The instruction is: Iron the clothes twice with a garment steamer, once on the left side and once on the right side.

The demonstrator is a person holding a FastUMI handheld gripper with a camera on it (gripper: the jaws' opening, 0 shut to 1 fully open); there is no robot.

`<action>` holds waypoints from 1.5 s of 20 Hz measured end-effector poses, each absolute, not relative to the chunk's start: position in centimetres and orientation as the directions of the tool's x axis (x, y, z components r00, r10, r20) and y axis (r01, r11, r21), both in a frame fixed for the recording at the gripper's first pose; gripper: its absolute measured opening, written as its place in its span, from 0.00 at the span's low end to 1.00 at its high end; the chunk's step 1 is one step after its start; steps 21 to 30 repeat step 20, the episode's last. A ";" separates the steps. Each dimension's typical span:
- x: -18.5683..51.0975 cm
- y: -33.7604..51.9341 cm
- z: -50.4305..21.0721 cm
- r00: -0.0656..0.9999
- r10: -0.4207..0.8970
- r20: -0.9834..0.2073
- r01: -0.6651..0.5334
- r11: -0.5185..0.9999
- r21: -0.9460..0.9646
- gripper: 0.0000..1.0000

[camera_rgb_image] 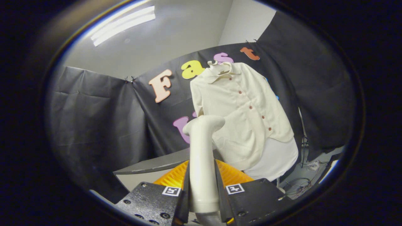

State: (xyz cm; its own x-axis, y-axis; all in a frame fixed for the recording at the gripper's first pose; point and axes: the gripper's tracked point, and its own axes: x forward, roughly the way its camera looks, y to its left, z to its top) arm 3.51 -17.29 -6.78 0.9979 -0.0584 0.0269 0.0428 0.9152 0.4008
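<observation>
A cream button-up shirt point(241, 110) hangs on a hanger against the black booth wall, with dark red buttons down its front and a white panel point(276, 160) behind its lower hem. My gripper point(202, 188) is shut on the white handle of the garment steamer point(202, 147), which stands upright between the fingers. The steamer's head point(207, 122) points toward the shirt's lower left side, close to the fabric; I cannot tell whether it touches.
A grey table edge point(157, 163) runs below the shirt, with an orange ribbed object point(176, 177) just behind the fingers. Cables and a small white thing point(309, 169) lie on the floor past the shirt's right side.
</observation>
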 end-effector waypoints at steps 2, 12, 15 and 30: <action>3.1 -15.4 -5.3 0.998 -0.056 0.042 0.035 0.921 0.387 0.38; 0.6 -3.6 -0.3 0.992 0.029 0.121 -0.051 0.983 0.179 0.38; 0.1 -2.1 -0.3 0.990 0.046 0.131 -0.064 0.988 0.140 0.37; 0.6 -2.3 -0.4 0.993 0.055 0.103 -0.073 0.981 0.177 0.37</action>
